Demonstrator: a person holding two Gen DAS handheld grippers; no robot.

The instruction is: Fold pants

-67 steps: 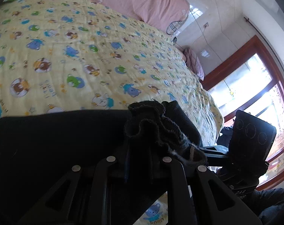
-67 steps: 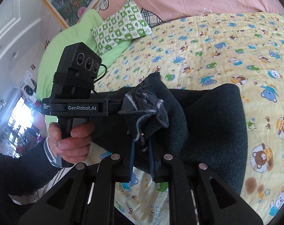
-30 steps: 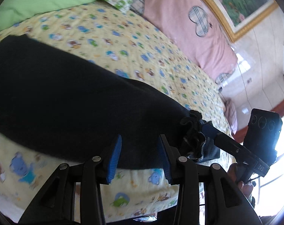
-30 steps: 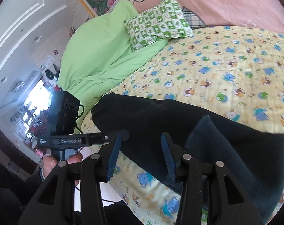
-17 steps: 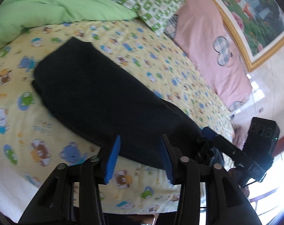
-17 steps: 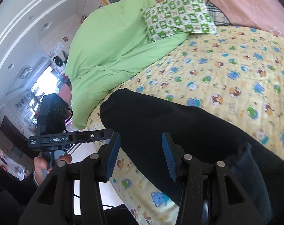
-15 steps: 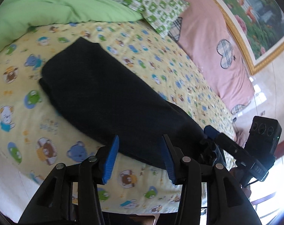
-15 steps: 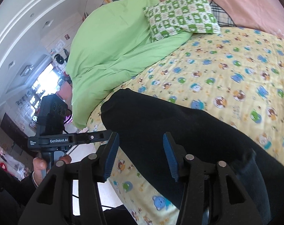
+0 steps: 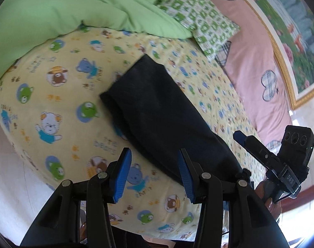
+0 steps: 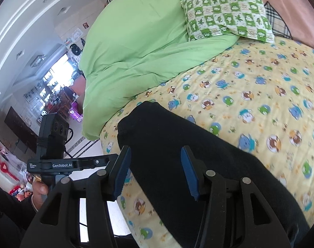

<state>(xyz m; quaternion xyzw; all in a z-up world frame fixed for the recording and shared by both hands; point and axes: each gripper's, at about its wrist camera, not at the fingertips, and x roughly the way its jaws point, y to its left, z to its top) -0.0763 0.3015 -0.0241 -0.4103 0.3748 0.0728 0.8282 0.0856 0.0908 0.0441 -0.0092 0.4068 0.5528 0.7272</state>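
Dark navy pants (image 9: 161, 119) lie folded lengthwise as a long strip on the yellow cartoon-bear bedsheet (image 9: 53, 95). They also show in the right wrist view (image 10: 188, 150). My left gripper (image 9: 153, 175) is open and empty, above the near edge of the strip. My right gripper (image 10: 154, 169) is open and empty, over the pants near their left end. The right gripper also shows at the right of the left wrist view (image 9: 260, 150). The left gripper also shows at the left of the right wrist view (image 10: 74, 163).
A green duvet (image 10: 140, 47) is heaped at the far left of the bed. A green checked pillow (image 10: 227, 12) and a pink headboard (image 9: 254, 57) stand at the back. The bed's front edge (image 9: 136, 223) drops to the floor.
Both grippers let go of the bunched pants ends and opened. The pants now lie flat as a strip. Both grippers have swung left towards the strip's far end.
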